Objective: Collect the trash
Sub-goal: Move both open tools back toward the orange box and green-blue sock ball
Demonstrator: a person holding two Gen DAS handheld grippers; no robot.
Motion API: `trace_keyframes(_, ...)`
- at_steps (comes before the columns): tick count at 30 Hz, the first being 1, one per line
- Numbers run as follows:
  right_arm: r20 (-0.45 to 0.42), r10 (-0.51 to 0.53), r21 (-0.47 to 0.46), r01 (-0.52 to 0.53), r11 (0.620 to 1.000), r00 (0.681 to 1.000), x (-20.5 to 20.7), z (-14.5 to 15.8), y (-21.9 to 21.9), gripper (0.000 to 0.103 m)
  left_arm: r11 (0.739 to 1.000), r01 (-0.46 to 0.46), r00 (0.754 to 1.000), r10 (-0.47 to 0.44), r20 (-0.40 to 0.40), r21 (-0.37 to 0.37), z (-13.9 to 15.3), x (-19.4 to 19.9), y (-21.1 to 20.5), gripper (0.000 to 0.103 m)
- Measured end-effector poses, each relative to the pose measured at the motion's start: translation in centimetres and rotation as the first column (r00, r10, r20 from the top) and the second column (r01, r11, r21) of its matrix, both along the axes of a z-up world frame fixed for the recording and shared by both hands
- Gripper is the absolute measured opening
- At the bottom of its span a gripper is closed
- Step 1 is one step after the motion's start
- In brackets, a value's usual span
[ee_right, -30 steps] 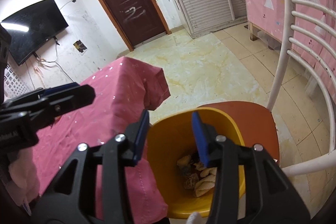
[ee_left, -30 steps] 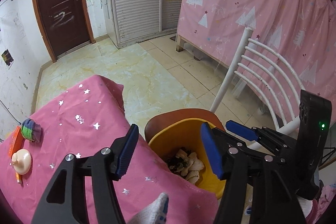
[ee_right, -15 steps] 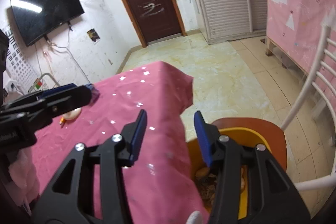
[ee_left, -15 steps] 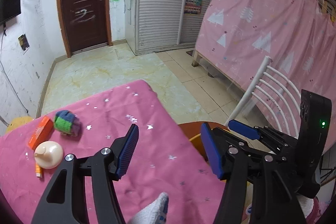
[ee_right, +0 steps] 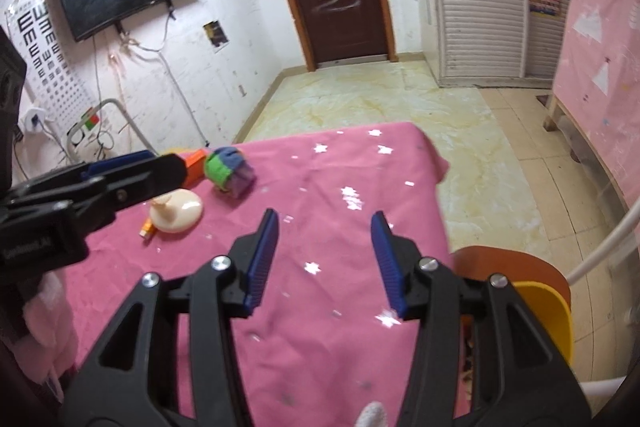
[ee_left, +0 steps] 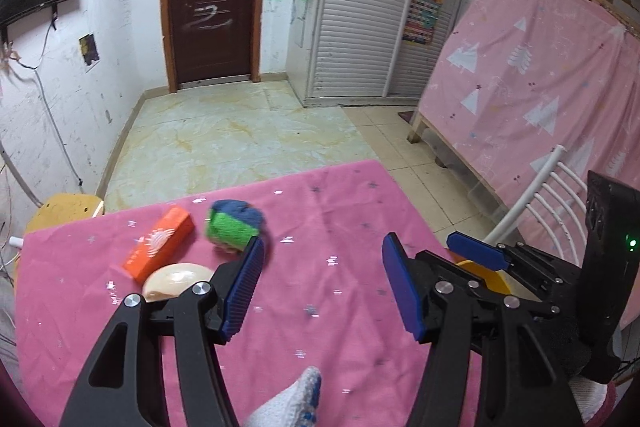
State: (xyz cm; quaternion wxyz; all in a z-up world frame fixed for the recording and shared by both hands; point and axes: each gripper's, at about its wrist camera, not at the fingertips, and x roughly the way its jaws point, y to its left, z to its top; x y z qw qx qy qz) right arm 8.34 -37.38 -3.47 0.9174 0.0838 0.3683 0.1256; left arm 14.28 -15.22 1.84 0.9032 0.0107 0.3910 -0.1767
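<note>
Orange box [ee_left: 158,245], green-blue wad [ee_left: 234,224], tabletop

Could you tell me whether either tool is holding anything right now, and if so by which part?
Nothing is held. The left tool and the right tool both stand open over the pink tablecloth, with nothing between their pads.

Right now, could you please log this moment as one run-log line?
left gripper: open, empty | right gripper: open, empty | orange box, knitted ball on pink table | yellow bin on chair
</note>
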Motion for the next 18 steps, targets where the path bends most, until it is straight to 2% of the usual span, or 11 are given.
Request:
trace_keyframes(8,-0.026,0.082,-0.033,-0.083,0.996,0.996,3.3,-0.1,5.0,0.048,0.997,-0.073,0.997,0.074,-0.018,0.036,-0.9,3.3,5.2,0.054)
trace_keyframes(10,-0.033,0.098,-0.037,-0.099,0.994,0.995,4.0,-0.3,5.9,0.056,0.995,-0.083,0.996,0.084,-0.018,0.056,-1.2,4.0,6.3,0.054)
trace_keyframes(18,-0.057,0.149,-0.067,-0.153,0.986,0.987,6.3,-0.8,8.7,0.057,0.987,-0.107,0.993,0.111,-0.03,0.119,-2.3,7.2,9.5,0.054)
